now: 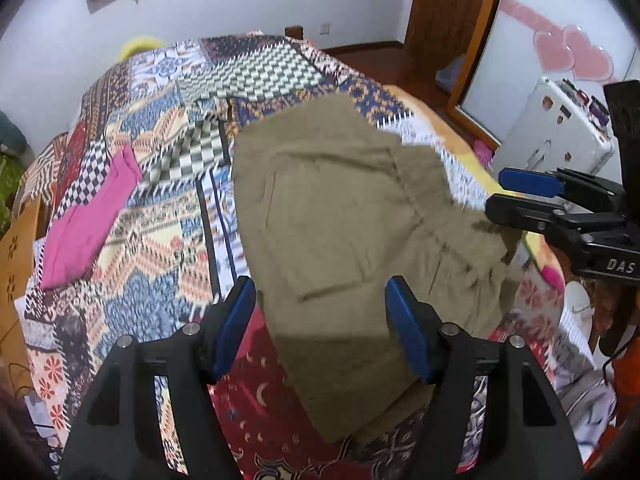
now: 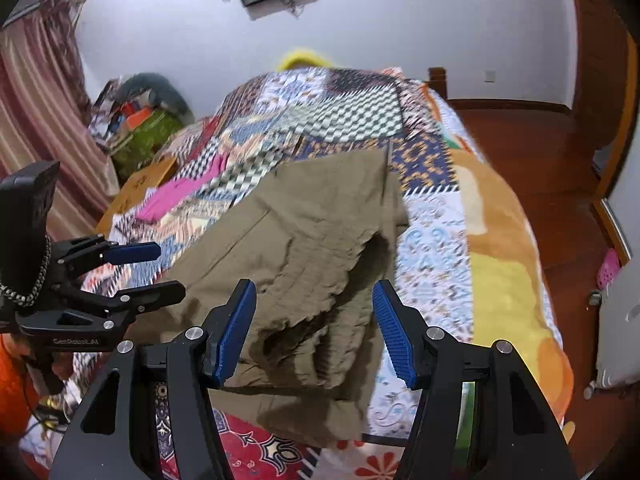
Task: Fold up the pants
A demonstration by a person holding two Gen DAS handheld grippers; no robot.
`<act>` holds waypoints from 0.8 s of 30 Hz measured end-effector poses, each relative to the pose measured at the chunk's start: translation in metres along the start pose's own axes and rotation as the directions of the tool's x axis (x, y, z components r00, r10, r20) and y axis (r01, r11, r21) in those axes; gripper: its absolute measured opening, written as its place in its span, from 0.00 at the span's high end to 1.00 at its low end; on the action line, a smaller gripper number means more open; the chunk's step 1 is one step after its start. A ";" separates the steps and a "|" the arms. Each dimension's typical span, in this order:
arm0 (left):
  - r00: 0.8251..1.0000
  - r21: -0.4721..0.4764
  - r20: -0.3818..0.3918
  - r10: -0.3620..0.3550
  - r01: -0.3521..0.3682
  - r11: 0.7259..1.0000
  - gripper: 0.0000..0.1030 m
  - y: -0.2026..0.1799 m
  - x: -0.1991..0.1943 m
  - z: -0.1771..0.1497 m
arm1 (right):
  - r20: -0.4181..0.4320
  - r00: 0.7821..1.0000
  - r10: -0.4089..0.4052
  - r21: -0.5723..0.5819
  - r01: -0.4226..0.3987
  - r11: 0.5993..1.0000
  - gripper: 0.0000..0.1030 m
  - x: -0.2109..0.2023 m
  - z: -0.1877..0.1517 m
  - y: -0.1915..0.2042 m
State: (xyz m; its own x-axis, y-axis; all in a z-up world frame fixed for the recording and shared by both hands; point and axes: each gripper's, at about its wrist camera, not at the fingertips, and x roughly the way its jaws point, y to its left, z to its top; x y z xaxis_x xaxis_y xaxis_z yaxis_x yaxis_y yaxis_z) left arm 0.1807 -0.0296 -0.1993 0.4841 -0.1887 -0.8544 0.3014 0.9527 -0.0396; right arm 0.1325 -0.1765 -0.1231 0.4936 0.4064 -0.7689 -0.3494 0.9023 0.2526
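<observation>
Olive-khaki pants (image 1: 340, 216) lie in a folded bundle on a patchwork bedspread (image 1: 160, 208); they also show in the right wrist view (image 2: 304, 248), waistband rumpled near me. My left gripper (image 1: 320, 320) is open, empty, just above the bundle's near edge. My right gripper (image 2: 314, 328) is open, empty, over the rumpled waistband. In the left wrist view the right gripper (image 1: 504, 192) sits at the pants' right edge, jaws apart. In the right wrist view the left gripper (image 2: 160, 272) is at the pants' left edge.
A pink garment (image 1: 92, 220) lies on the bedspread to the left, also in the right wrist view (image 2: 180, 194). A white suitcase (image 1: 560, 128) stands right of the bed. Wooden floor (image 2: 540, 152) lies beyond the bed's right edge (image 2: 520, 264). A cluttered pile (image 2: 140, 128) is at the left.
</observation>
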 end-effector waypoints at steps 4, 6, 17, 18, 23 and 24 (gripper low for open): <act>1.000 -0.030 -0.015 -0.027 0.027 0.999 0.34 0.002 0.009 -0.015 | -0.063 0.998 -0.030 -0.015 0.029 0.999 0.45 0.015 -0.019 0.003; 0.999 -0.051 -0.010 -0.046 0.045 0.998 0.31 0.003 0.013 -0.019 | -0.084 0.996 -0.038 -0.008 0.037 0.999 0.45 0.018 -0.030 0.002; 0.998 -0.077 0.053 -0.044 0.048 0.996 0.31 0.025 -0.007 0.006 | -0.076 0.997 -0.033 0.015 0.035 0.999 0.45 0.014 -0.024 -0.002; 0.997 -0.078 0.064 -0.034 0.039 0.996 0.31 0.029 -0.008 0.012 | -0.068 0.997 -0.039 0.015 0.040 0.999 0.45 0.013 -0.022 -0.003; 0.996 -0.080 0.084 0.026 -0.020 0.997 0.31 0.052 0.003 0.043 | -0.024 0.999 -0.041 0.030 0.042 0.999 0.45 0.011 -0.003 -0.011; 0.996 -0.083 0.083 0.036 -0.029 0.996 0.31 0.056 0.007 0.049 | -0.015 0.999 -0.047 0.032 0.047 0.998 0.45 0.012 0.001 -0.013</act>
State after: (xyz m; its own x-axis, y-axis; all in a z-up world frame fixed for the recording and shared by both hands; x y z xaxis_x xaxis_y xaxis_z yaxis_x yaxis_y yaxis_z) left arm 0.2415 0.0106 -0.1823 0.5608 -0.1734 -0.8096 0.2183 0.9742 -0.0574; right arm 0.1434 -0.1838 -0.1351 0.4971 0.3615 -0.7888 -0.3001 0.9246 0.2347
